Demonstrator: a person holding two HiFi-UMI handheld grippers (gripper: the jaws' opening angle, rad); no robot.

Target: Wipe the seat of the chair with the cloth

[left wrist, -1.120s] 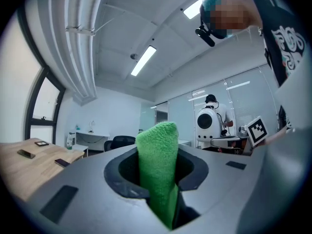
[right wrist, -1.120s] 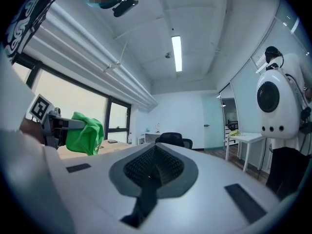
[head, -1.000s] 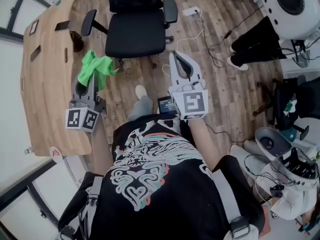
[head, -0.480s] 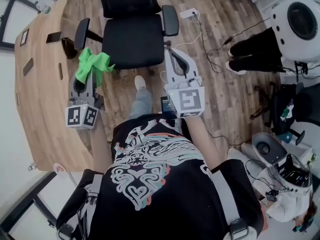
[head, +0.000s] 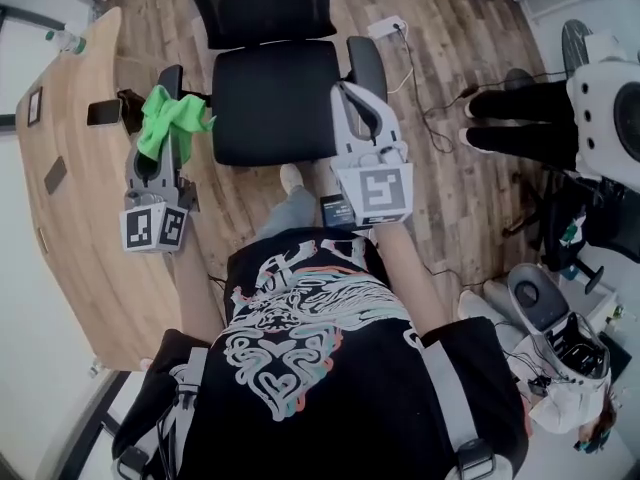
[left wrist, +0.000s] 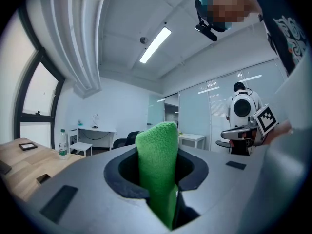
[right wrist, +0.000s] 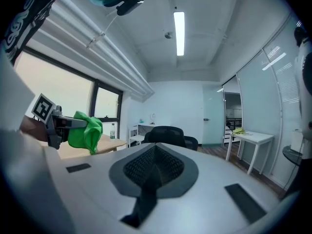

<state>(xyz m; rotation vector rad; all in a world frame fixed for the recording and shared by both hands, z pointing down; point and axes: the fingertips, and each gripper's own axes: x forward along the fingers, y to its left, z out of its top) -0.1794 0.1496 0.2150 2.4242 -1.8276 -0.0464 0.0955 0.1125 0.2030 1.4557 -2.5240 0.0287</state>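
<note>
Tongs first: the left gripper [head: 162, 154] is clamped on the green cloth [head: 166, 118], and the right gripper [head: 352, 96] has its jaws together with nothing in them. From where I stand, the person faces the black office chair, whose seat [head: 275, 103] lies bare between the two tools. The cloth hangs bunched above the chair's left armrest [head: 170, 76], beside the seat and not touching it, so I judge the wiping has not begun. It is carried high and to the side, probably ready to swing over the cushion. The right gripper hovers near the seat's right front corner, apparently held clear of the wiping path, or ready to steady the chair should it roll or swivel.

The head view gives the layout: the chair ahead and the wooden table [head: 70, 178] to the left. It cannot show the grip itself. The left gripper view does: a thick fold of cloth stands up between the jaws, pinched at its lower end. The right gripper view shows its closed, empty jaws and, off to its left, the cloth dangling from the other tool.
</note>
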